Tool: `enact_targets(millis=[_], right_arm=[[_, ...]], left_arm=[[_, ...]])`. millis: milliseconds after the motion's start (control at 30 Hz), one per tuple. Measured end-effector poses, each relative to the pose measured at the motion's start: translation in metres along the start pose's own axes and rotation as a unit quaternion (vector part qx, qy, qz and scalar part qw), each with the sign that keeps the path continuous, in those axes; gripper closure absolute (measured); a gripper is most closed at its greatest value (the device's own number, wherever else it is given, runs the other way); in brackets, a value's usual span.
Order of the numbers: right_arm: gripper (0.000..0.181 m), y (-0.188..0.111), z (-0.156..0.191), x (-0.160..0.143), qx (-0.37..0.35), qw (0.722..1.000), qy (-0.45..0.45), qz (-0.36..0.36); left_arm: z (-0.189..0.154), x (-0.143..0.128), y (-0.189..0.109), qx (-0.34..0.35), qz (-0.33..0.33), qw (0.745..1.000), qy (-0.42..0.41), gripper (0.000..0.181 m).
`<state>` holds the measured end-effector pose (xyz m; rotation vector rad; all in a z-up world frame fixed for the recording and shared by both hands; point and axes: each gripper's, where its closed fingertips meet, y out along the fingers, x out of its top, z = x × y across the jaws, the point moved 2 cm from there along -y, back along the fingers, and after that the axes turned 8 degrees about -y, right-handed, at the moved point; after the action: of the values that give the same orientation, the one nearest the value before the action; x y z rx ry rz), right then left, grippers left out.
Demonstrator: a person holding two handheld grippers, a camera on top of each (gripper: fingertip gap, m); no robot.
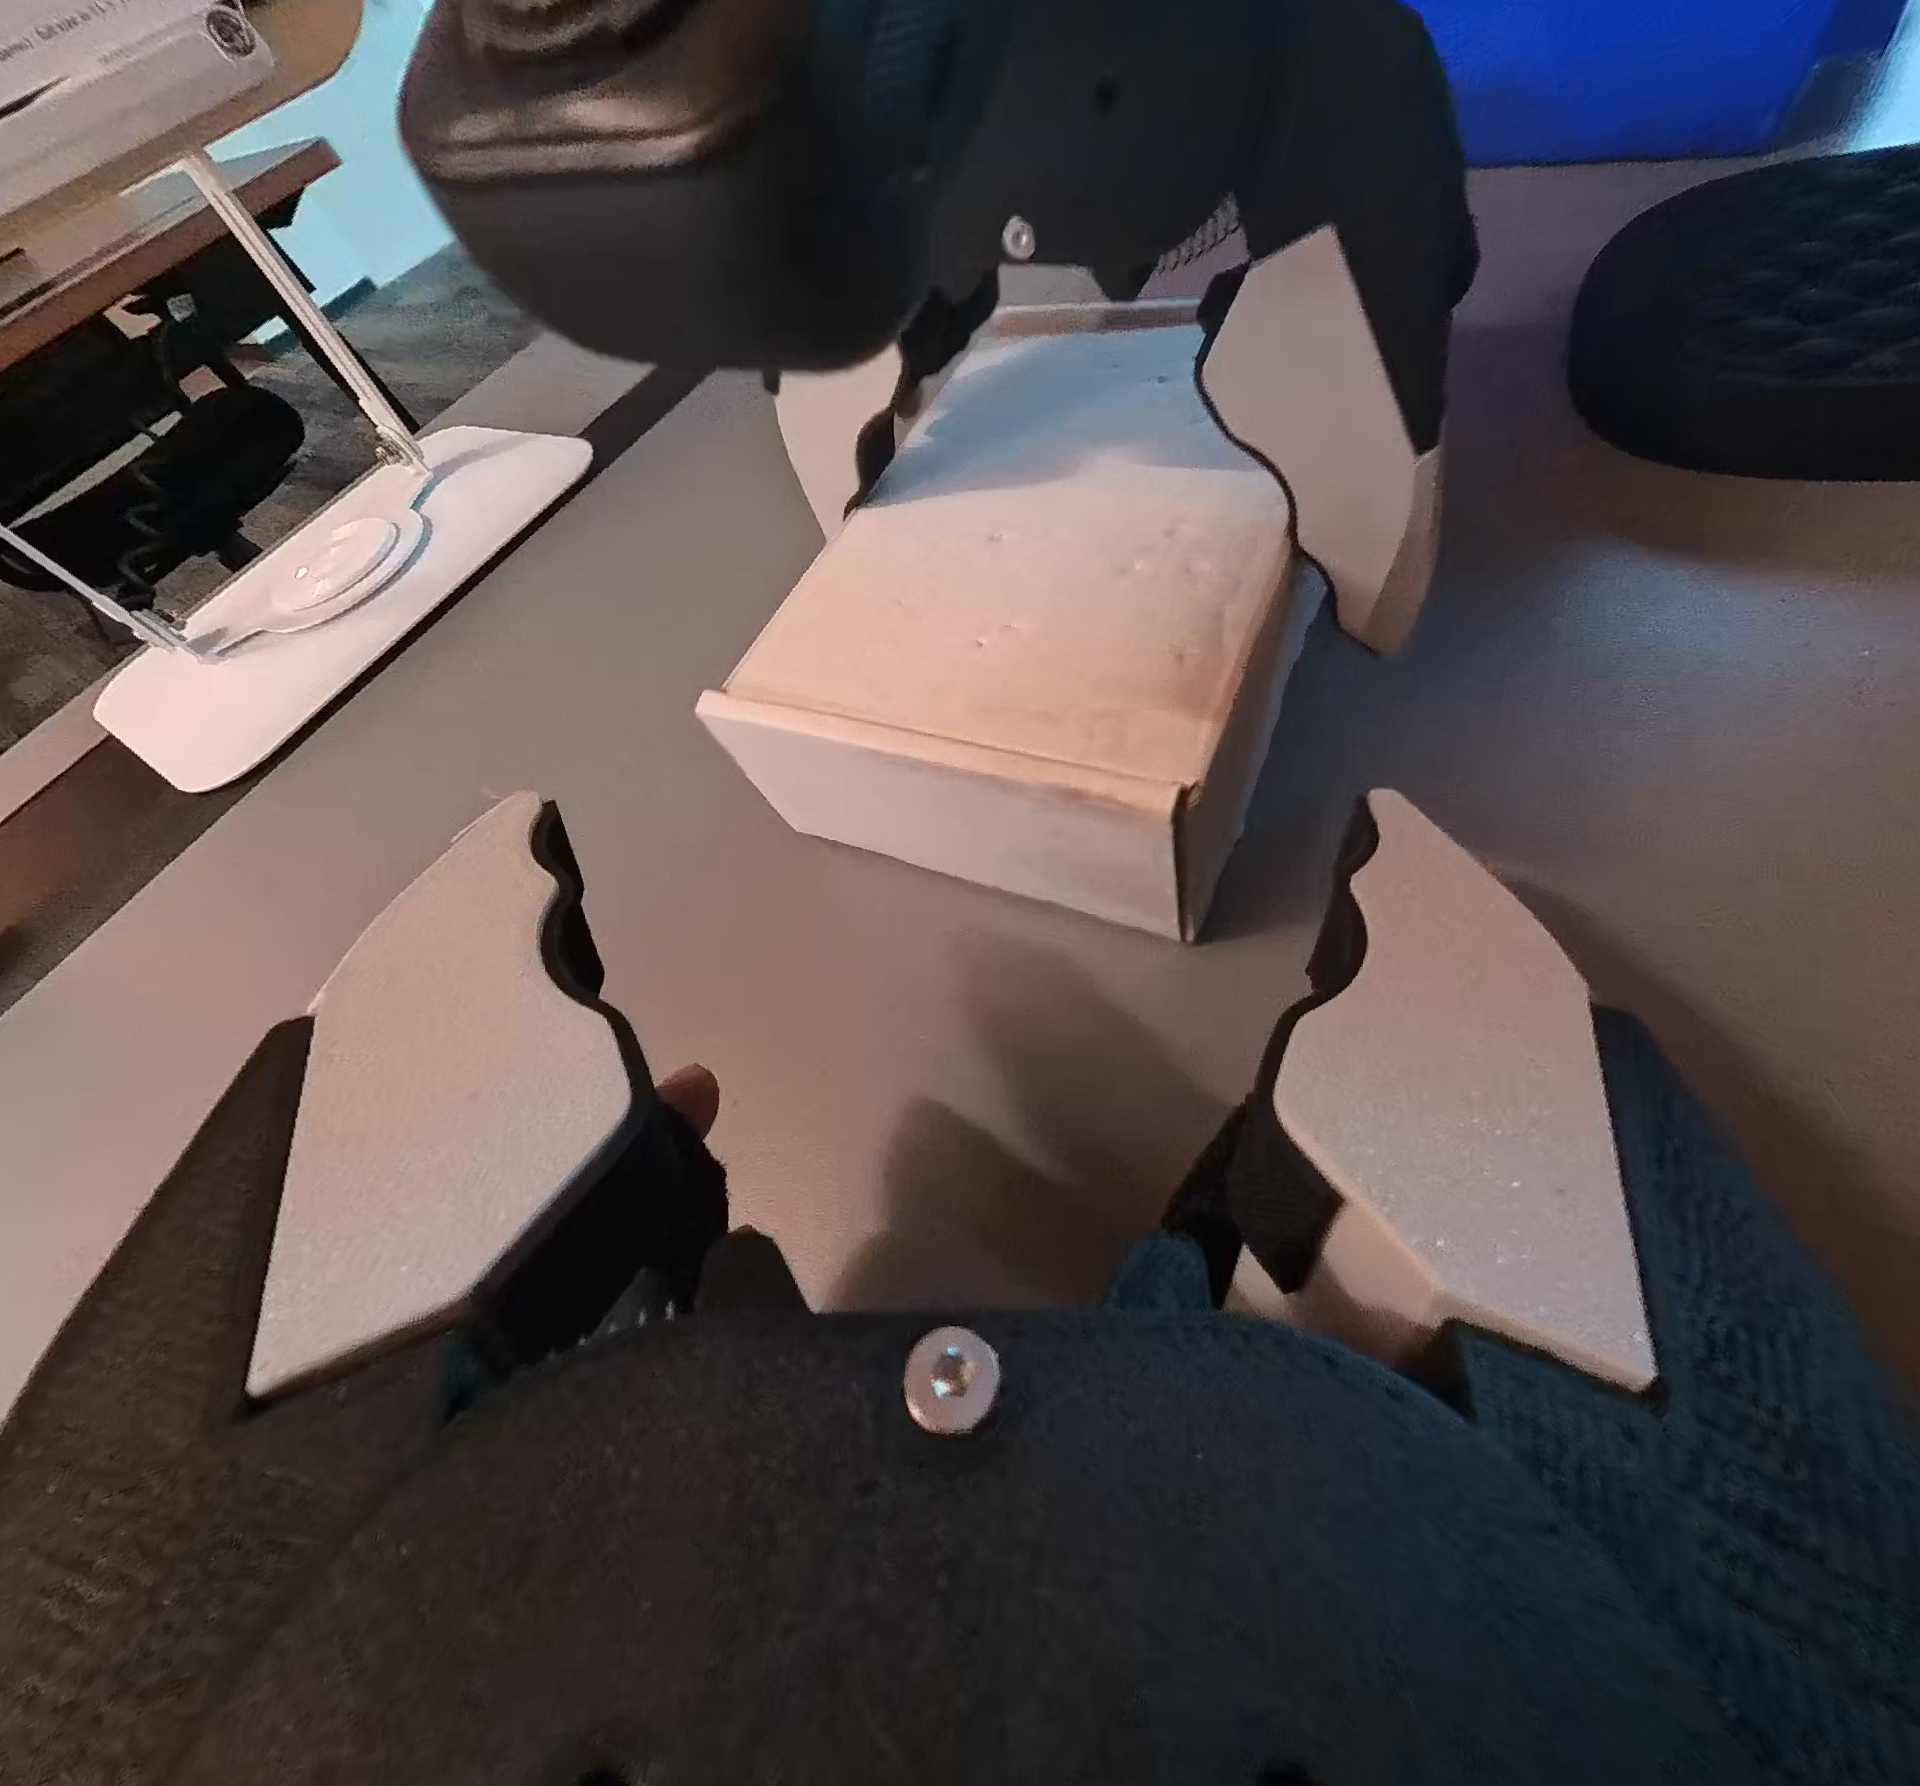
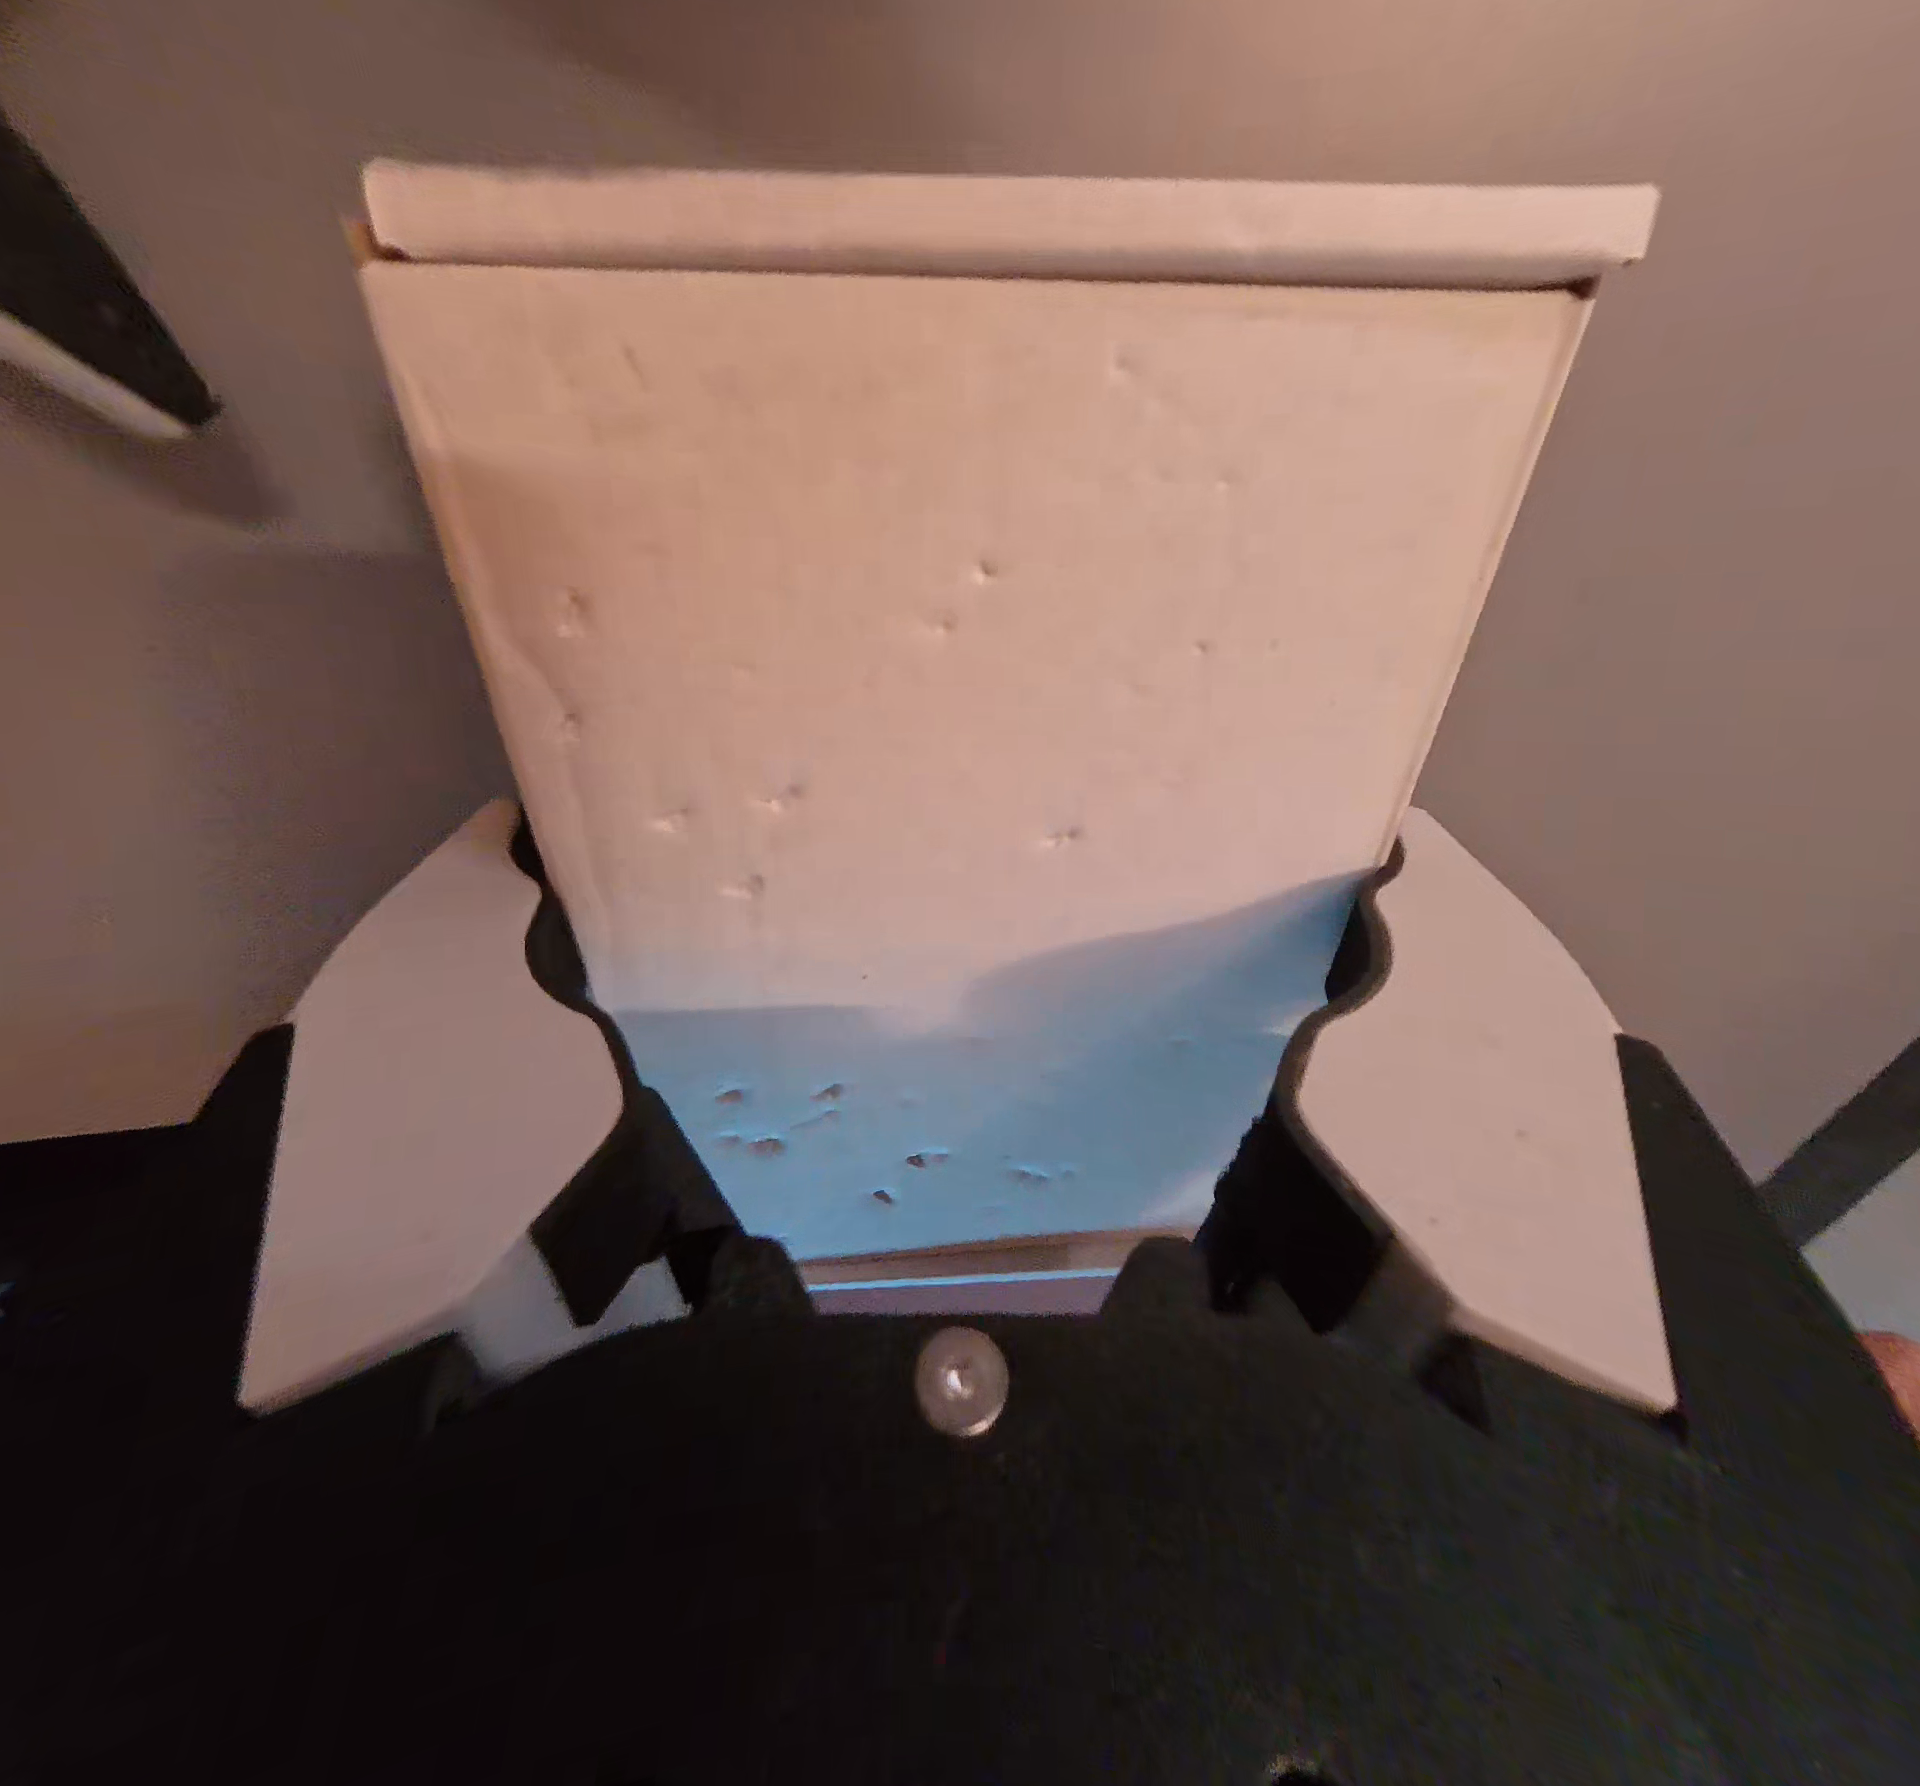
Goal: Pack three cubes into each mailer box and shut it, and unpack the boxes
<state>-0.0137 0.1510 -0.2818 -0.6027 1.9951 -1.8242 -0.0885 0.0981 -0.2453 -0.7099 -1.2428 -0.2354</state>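
Closed white mailer box (image 1: 1023,614) flat on grey table (image 1: 1558,853), lid dented all over. Looks light, thin card, crushable; best held by side walls, gentle squeeze. Right gripper (image 2: 956,853) straddling box's rear end, jaws against both side walls, apparently grasping it. Left gripper (image 1: 956,889) hanging just short of box's near corner, jaws spread wide, empty. No cubes in sight.

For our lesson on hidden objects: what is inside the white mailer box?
The mailer box is shut, lid down, held between the right gripper's jaws. Only its dented top shows; any cubes inside are covered.
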Motion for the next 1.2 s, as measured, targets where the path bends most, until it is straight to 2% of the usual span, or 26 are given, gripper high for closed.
enact_targets(millis=[133, 300, 400, 533, 733, 867, 967, 1067, 1200], right_arm=[[0.041, -0.015, 0.001, -0.012, -0.023, 1.000, -0.006, 0.001], [0.041, -0.058, 0.001, -0.048, -0.069, 0.998, 0.013, 0.000], [0.041, -0.091, 0.002, -0.093, -0.112, 0.993, 0.041, 0.027], [0.041, -0.133, 0.007, -0.170, -0.163, 0.979, 0.107, 0.065], [0.041, -0.167, 0.026, -0.283, -0.211, 0.951, 0.191, 0.124], [0.041, -0.164, 0.041, -0.338, -0.219, 0.938, 0.222, 0.150], [0.041, -0.146, 0.052, -0.366, -0.207, 0.935, 0.232, 0.168], [0.041, -0.125, 0.056, -0.382, -0.196, 0.935, 0.234, 0.179], [0.041, -0.101, 0.053, -0.380, -0.179, 0.944, 0.222, 0.166]], left_arm=[[0.001, -0.001, 0.000, 0.002, 0.002, 1.000, -0.001, 0.047], [0.002, -0.002, 0.000, 0.007, 0.003, 1.000, 0.001, 0.048], [0.003, -0.003, 0.000, 0.010, 0.006, 1.000, 0.003, 0.048], [0.004, -0.005, 0.001, 0.011, 0.009, 1.000, 0.002, 0.049], [0.005, -0.006, 0.002, 0.012, 0.012, 1.000, -0.002, 0.050], [0.005, -0.007, 0.003, 0.013, 0.014, 1.000, -0.003, 0.051], [0.005, -0.007, 0.003, 0.012, 0.014, 1.000, -0.001, 0.051], [0.005, -0.007, 0.003, 0.011, 0.014, 1.000, 0.000, 0.051], [0.005, -0.008, 0.004, 0.012, 0.015, 1.000, -0.002, 0.051]])
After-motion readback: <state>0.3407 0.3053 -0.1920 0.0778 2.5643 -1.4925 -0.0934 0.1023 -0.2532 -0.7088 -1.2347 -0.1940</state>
